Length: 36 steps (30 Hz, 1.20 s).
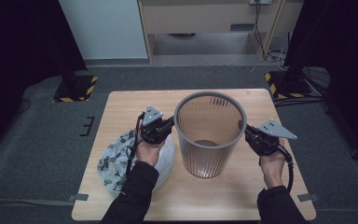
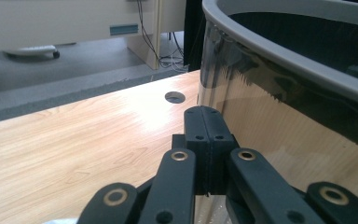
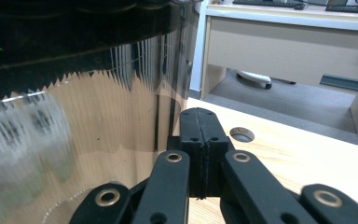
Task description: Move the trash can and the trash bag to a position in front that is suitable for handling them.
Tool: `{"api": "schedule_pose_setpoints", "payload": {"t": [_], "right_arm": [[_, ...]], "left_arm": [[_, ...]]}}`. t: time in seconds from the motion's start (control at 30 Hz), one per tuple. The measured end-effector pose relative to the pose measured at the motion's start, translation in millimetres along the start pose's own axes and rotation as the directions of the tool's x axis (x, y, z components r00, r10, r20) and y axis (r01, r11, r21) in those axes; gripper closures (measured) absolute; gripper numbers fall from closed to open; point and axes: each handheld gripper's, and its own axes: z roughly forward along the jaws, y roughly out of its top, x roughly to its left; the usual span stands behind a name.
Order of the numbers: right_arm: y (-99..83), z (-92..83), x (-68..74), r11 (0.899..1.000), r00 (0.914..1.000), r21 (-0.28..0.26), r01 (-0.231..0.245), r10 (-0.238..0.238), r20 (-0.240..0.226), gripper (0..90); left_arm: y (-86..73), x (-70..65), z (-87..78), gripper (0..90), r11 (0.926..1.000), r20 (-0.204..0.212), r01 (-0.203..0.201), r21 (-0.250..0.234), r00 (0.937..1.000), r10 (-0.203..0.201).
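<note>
Wooden table [image 1: 121, 105] and grey floor form the setting; a desk stands at the top of the frame. At the centre of the high view a translucent ribbed waste bin [image 1: 209, 135] stands upright on the table. It is flanked by the left gripper [image 1: 170, 125], near the rim, and the right gripper [image 1: 247, 134] on the opposite side — both sets of jaws are pressed together, nothing clamped. A crumpled patterned bag [image 1: 116, 158] lies at lower left, just behind the left hand. The step in hand is judged to be an approach to the bin; next, the jaws must be opened — presumably for the rim or the bag. No readable writing is found.
</note>
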Motion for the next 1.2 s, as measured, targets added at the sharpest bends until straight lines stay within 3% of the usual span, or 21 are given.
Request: {"api": "schedule_pose_setpoints", "payload": {"t": [0.13,0.27,0.33,0.7,0.93,1.13,1.17,1.2], "right_arm": [[2.4,8.9,1.6,1.0,0.999,0.002,-0.015,0.015,0.041,89.3],[3.6,19.2,2.4,0.999,0.9974,0.02,-0.048,0.047,0.055,90.0],[3.5,18.1,6.1,0.999,0.9977,0.021,-0.042,0.041,0.054,90.0],[0.0,7.7,41.2,1.0,0.9985,0.016,-0.026,0.025,0.049,90.0],[-1.2,3.5,57.8,1.0,0.9989,0.015,-0.02,0.019,0.043,90.0],[-1.9,1.0,68.2,1.0,0.9993,0.017,-0.013,0.013,0.036,88.4],[-2.8,1.3,66.0,1.0,0.9993,0.01,-0.02,0.02,0.031,79.5],[-2.8,1.3,66.0,1.0,0.9993,0.01,-0.02,0.02,0.031,79.5]], "left_arm": [[-2.2,2.1,5.1,89.8,0.9998,-0.006,0.009,-0.016,0.9999,-0.009],[-5.0,3.2,9.9,89.8,0.9995,-0.024,0.032,0.0,0.9992,-0.032],[-7.3,3.3,6.9,89.8,0.999,-0.026,0.043,-0.005,0.9987,-0.044],[-20.3,-1.6,-26.6,89.8,0.9992,-0.08,0.038,-0.012,0.996,-0.039],[-27.2,-1.3,-45.8,89.8,0.9989,-0.095,0.046,-0.014,0.9944,-0.047],[-30.1,3.4,-56.4,89.7,0.9996,-0.09,0.027,-0.007,0.9956,-0.027],[-30.8,8.0,-62.3,81.0,0.9994,-0.082,0.026,-0.022,0.9963,-0.028],[-30.8,8.0,-62.3,76.6,0.9994,-0.082,0.026,-0.022,0.9963,-0.028]]}}
